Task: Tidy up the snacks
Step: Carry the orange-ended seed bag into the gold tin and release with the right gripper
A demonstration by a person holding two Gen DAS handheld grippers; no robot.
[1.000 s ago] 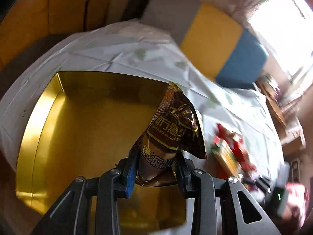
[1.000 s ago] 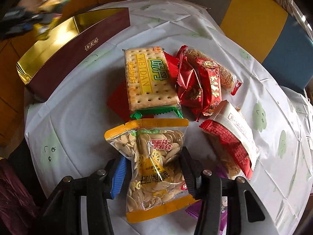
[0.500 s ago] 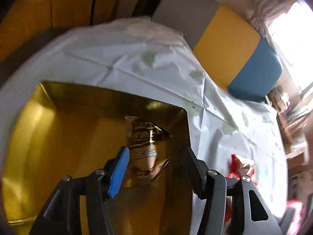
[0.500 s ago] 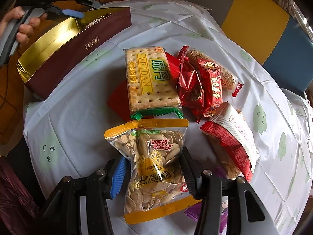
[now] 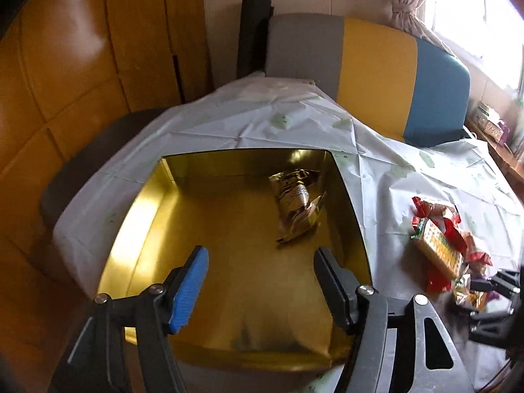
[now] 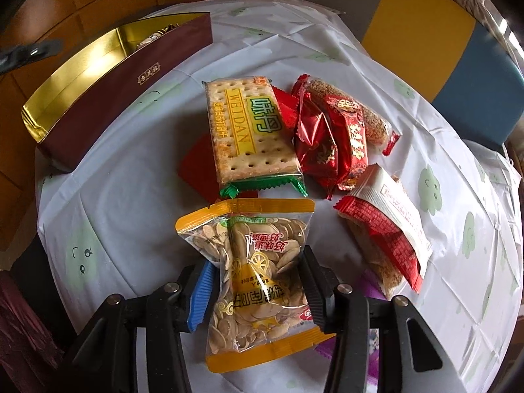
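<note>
My left gripper (image 5: 260,283) is open and empty above the near part of a gold-lined box (image 5: 144,216). A brown and gold snack packet (image 5: 296,206) lies loose at the box's far right. My right gripper (image 6: 257,288) is shut on a clear, orange-edged bag of pumpkin seeds (image 6: 258,271) and pinches its middle. Beyond it lie a WEIDAN cracker pack (image 6: 247,131), red candy packets (image 6: 330,137) and a red and white wafer packet (image 6: 386,226). The box shows at far left in the right wrist view (image 6: 108,98), with a dark red outer wall.
The round table wears a white cloth with green cloud prints (image 6: 131,196). A grey, yellow and blue chair back (image 5: 376,75) stands behind it. Wooden panelling (image 5: 65,65) lies to the left. A purple wrapper (image 6: 373,294) sits under my right gripper's right finger.
My left gripper opened and let the brown packet fall into the box, then drew back and up. My right gripper stayed closed on the seed bag and hardly moved.
</note>
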